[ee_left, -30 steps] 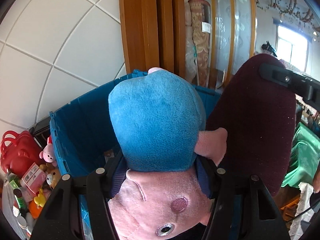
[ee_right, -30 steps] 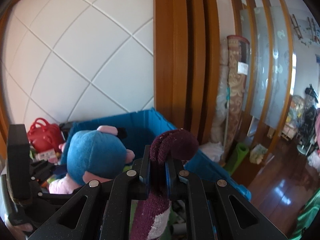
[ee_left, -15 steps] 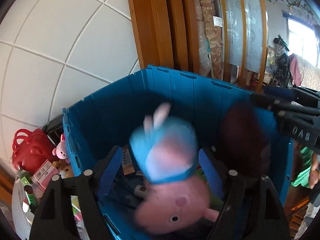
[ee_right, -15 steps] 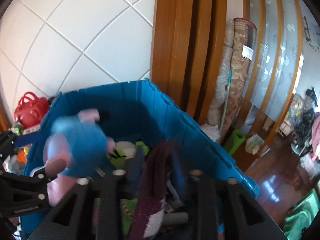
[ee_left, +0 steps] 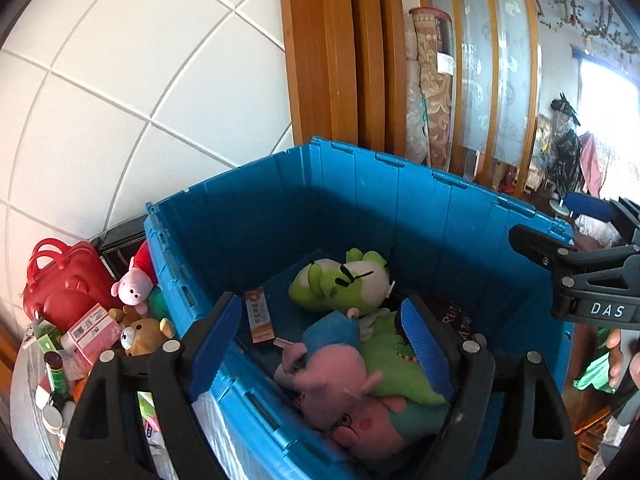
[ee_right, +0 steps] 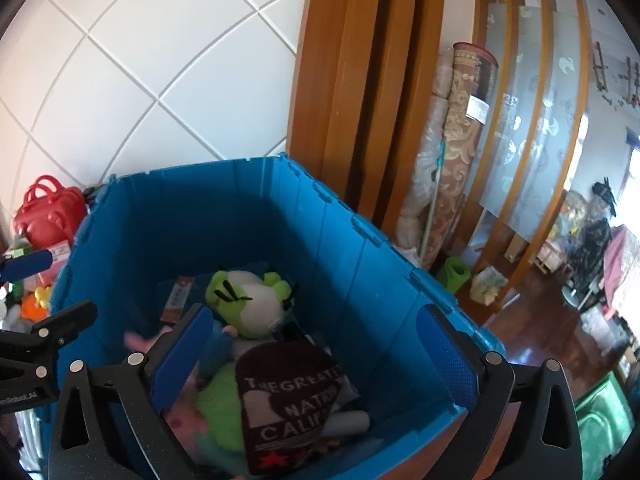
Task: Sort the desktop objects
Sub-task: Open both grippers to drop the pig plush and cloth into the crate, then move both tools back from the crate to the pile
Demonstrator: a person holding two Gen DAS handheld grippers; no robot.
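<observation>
Over the bin, nearest: left gripper (ee_left: 320,340) spread wide with nothing between its blue pads; right gripper (ee_right: 320,360) likewise wide apart and bare.

Bin: blue bin (ee_left: 360,184), deep and open-topped, both grippers poised above its near rim.

Bin, near end: pink pig toy in a blue top (ee_left: 332,364) lying on a green plush (ee_left: 396,364), with a second pink plush (ee_left: 372,428) beneath it; dark maroon cloth with white lettering (ee_right: 288,400) draped just beside them.

Bin, far end: green and white plush (ee_left: 344,284) touching the pile; small orange packet (ee_left: 260,316) on the bin floor beside it.

Left of the bin: red bag (ee_left: 60,280), small pink pig (ee_left: 134,286) pressed against the bin wall, brown bear (ee_left: 138,330), boxes (ee_left: 90,328) and bottles (ee_left: 56,372) not yet sorted.

Risk: the bin wall stands between the grippers and the leftover clutter, so a low swing leftward could knock the rim; the crowded small items could topple if a wide-spread finger brushes them.

Risk, grip: the bear sits wedged among boxes, so a grab may catch a neighbour too.

Hidden: bin floor under the toys, the table edge, and most bottle labels cannot be made out; the lower plush is partly cut off by the left gripper's body.
</observation>
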